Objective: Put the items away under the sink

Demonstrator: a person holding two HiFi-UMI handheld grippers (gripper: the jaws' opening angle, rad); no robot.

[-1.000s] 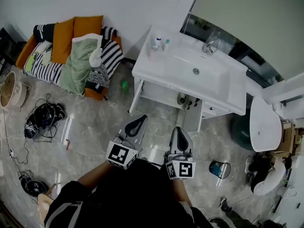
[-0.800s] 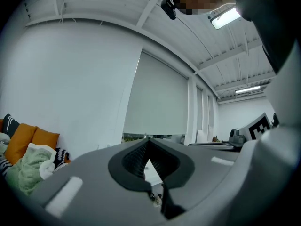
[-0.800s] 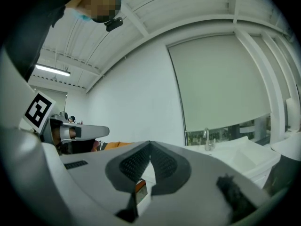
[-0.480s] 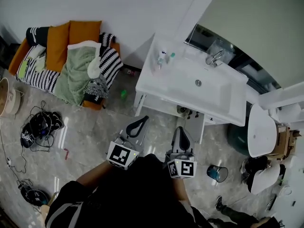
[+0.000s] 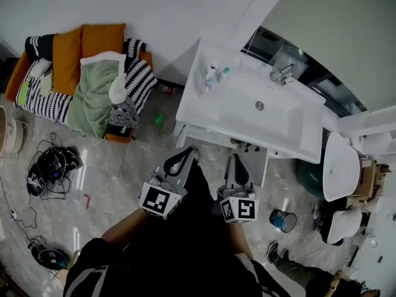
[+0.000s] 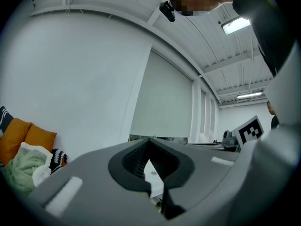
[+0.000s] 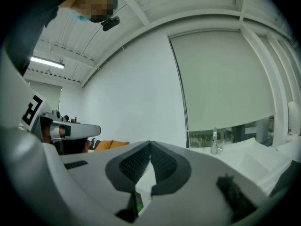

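bottles (image 5: 211,76), small with coloured caps, stand upright, long axes vertical, on the left end of the glossy white rectangular sink (image 5: 207,111) top. the smooth grey left gripper (image 5: 190,152) and right gripper (image 5: 236,158) both have their jaws pressed together, empty.

The left tongs (image 5: 187,153) and right tongs (image 5: 237,160) have pale grey shells with black ribbed pads (image 6: 134,160) that curve to a point. Each bears a white cube (image 5: 159,200) with black square markers at its 6 o'clock end. The person wears a black top (image 5: 179,258), and a grey stripe (image 5: 85,281) crosses the left sleeve.
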